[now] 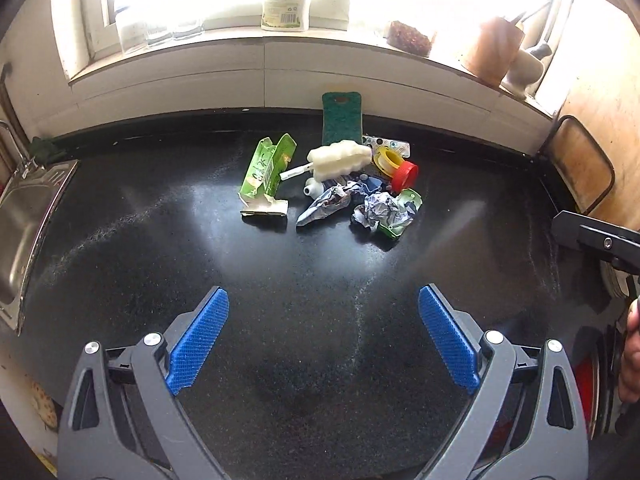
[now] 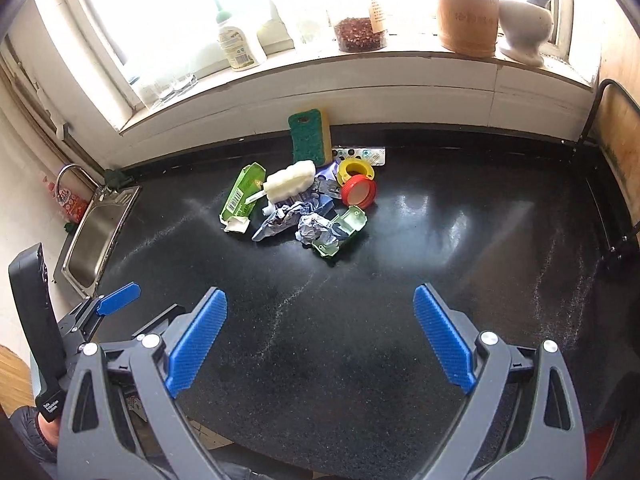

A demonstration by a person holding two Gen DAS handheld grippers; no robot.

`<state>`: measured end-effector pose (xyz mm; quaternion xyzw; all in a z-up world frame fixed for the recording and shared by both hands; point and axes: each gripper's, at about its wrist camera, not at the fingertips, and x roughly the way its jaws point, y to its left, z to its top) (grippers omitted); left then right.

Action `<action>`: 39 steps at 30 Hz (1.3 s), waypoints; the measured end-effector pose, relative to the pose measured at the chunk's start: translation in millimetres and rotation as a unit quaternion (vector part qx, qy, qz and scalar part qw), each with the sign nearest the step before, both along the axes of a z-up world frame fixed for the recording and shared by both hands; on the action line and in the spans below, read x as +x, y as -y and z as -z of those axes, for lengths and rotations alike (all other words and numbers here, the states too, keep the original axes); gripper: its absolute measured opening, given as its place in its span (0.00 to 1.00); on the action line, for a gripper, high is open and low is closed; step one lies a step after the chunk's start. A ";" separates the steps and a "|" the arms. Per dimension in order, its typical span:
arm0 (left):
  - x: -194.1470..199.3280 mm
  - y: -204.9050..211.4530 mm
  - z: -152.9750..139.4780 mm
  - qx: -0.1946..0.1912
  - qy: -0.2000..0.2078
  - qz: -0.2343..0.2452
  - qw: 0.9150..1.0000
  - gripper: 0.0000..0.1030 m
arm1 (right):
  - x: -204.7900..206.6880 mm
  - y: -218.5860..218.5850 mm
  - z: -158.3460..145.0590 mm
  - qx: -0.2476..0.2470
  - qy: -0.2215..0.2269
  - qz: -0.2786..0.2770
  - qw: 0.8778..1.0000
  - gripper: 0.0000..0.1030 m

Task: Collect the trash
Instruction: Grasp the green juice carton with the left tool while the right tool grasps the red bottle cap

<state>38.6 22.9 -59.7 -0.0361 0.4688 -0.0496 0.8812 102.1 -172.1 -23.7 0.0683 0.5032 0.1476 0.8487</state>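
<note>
Near the back of the black counter [image 1: 320, 280] lies the trash, a small heap of pieces that touch or overlap each other; it is well apart from both grippers. At the left of the heap is a torn green carton [image 1: 266, 176], open and lying on its side; just beside it a white brush [image 1: 338, 159] with a short handle rests on top of the other pieces. Under the brush is a crumpled foil wrapper [image 1: 328, 204]; to the right of this is a crumpled paper ball [image 1: 376, 210], which touches a crushed green-white pack [image 1: 404, 212]. Behind these a red lid [image 1: 405, 176] stands tilted, and a yellow ring [image 1: 387, 159] lies just behind it; a flat blister strip [image 1: 390, 146] is at the very back. A green sponge [image 1: 342, 120] stands upright against the white wall, touching the back of the heap.

On the left side a steel sink [image 1: 20, 232] is set into the counter; above, on the window sill [image 1: 168, 60], stand a white bottle [image 1: 284, 8], a jar [image 1: 408, 38] with red-brown content, a wooden pot [image 1: 494, 50] and a white mortar [image 1: 524, 70].

Left gripper [image 1: 323, 338] hovers over the bare front of the counter, its blue pads wide apart, holding nothing; right gripper [image 2: 320, 338] is the same, wide and with nothing between the pads.
</note>
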 end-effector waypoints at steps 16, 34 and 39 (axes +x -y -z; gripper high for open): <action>120.6 -38.5 48.3 0.047 -0.029 -0.002 0.998 0.90 | 86.7 -27.8 44.5 -0.014 -0.027 0.005 1.000 0.89; 224.0 -57.3 145.9 0.072 -0.079 0.034 0.994 0.90 | 206.9 -37.1 164.8 -0.075 -0.110 -0.019 0.991 0.82; 228.8 -55.6 144.5 0.070 -0.065 0.028 0.995 0.79 | 216.3 -42.2 174.1 -0.079 -0.114 -0.042 0.989 0.55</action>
